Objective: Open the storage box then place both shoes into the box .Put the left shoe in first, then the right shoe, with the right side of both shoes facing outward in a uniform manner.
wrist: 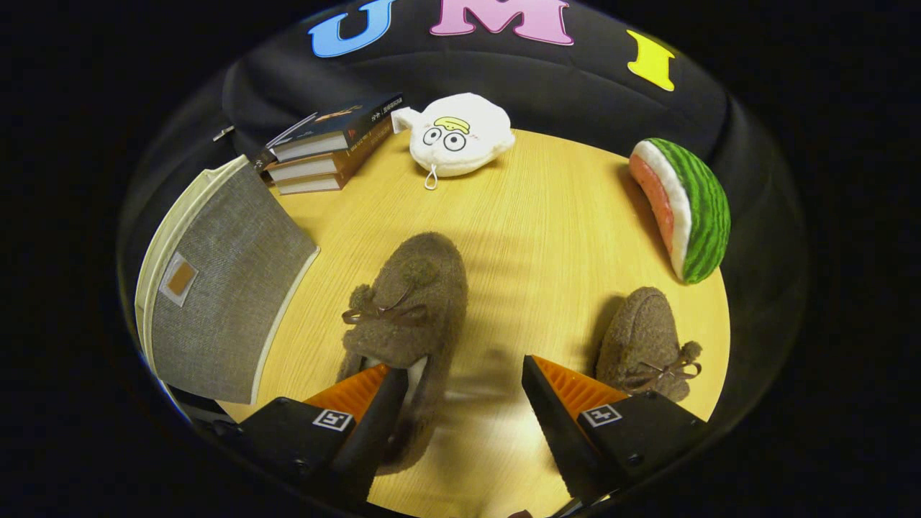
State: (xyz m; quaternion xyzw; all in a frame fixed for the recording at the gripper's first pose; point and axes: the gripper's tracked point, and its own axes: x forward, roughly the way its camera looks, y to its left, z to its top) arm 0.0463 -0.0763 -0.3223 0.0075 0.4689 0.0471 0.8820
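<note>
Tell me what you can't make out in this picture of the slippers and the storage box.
- Near slipper: its heel end is hidden behind a finger of the gripper, whose fingers stand apart.
- Far slipper: its heel sits behind the other finger, so left or right shoe is unclear.
- Storage box: its lower corner runs out of view; open or closed is unclear.
- Books: cover lettering is too small to read.

Jaws — ribbed pads (575, 388), square markers
</note>
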